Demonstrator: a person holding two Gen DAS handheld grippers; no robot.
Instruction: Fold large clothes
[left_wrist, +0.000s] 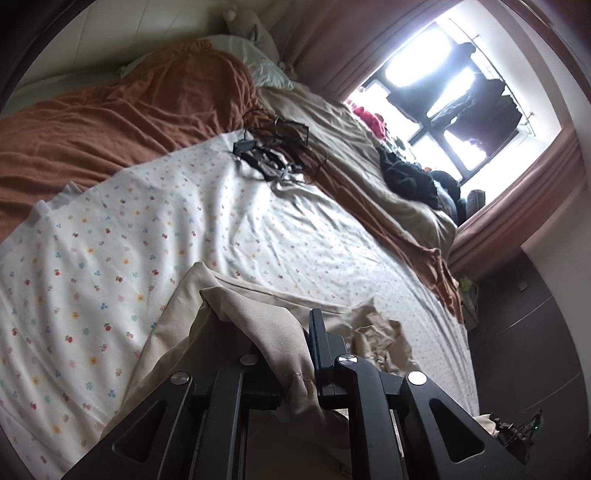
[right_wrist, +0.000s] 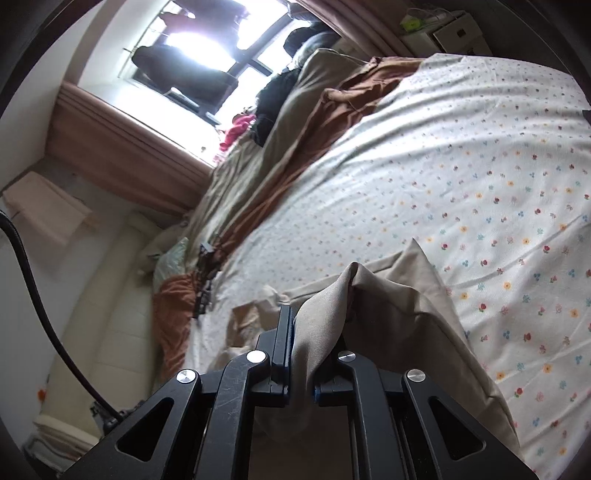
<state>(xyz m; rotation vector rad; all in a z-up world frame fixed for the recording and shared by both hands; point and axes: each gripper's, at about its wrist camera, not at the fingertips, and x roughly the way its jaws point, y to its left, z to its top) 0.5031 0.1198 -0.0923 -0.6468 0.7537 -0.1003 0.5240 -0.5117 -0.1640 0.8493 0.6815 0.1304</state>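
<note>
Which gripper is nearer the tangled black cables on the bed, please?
Right gripper, probably: cables lie just beside it; from the left gripper they sit farther across the sheet.

The large plain beige cloth garment (left_wrist: 255, 317) (right_wrist: 402, 314) at the bottom centre of both frames lies on a white cotton bed sheet (left_wrist: 166, 229) (right_wrist: 461, 166) printed with small red, yellow and blue flowers. A rust-orange crinkled blanket (left_wrist: 110, 122) (right_wrist: 173, 295) fills the upper left of the left view, beside a tan duvet (left_wrist: 332, 122). Both black hand-held grippers (left_wrist: 295, 354) (right_wrist: 314, 332) have silver bolts; dusty-pink curtains (left_wrist: 332, 48) frame the bright window.
</note>
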